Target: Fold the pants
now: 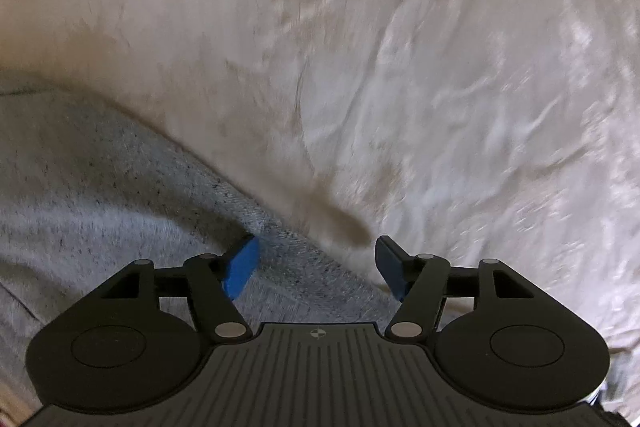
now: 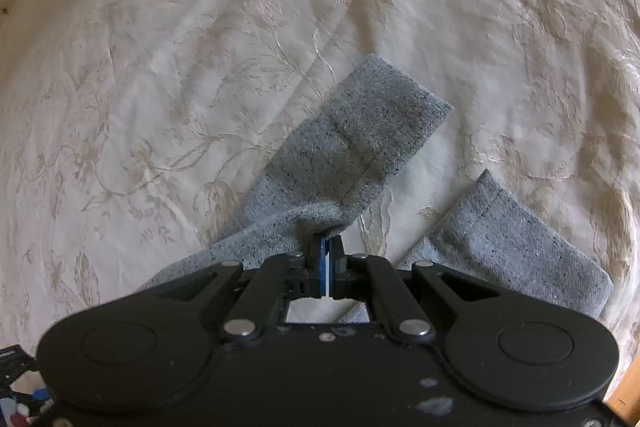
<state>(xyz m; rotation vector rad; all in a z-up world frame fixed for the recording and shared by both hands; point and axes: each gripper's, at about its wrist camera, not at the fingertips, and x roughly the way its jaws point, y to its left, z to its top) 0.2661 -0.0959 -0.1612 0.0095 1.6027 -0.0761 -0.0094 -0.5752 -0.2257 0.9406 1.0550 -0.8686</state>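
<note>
- The grey sweatpants (image 2: 352, 143) are lying on a cream bedspread (image 2: 160, 87) woven with a pale floral pattern; every place below is given relative to that garment.
- In the right wrist view, the right gripper (image 2: 329, 247) is pinching a bunched fold of the knit fabric, its blue pads pressed together on the cloth with no gap showing between them.
- Beyond that pinch, one leg of the sweatpants is stretching away to the upper right, ending in a ribbed cuff (image 2: 404, 91) lying flat on the bedspread.
- The other leg (image 2: 520, 239) is lying to the right of the pinch, apart from the first, with a wedge of bedspread showing between the two.
- In the left wrist view, the left gripper (image 1: 316, 261) is pointing down over the edge of the sweatpants (image 1: 100, 187), its jaws standing well apart and gripping nothing.
- Its left blue pad (image 1: 240, 269) is sitting over the grey fabric, though I cannot tell whether it is touching; the right pad (image 1: 390, 267) is sitting over the bedspread (image 1: 440, 67), just past the garment's edge.
- That edge is running diagonally through the gap between the pads.
- The left view is blurring, so fine weave detail there is hard to read.
</note>
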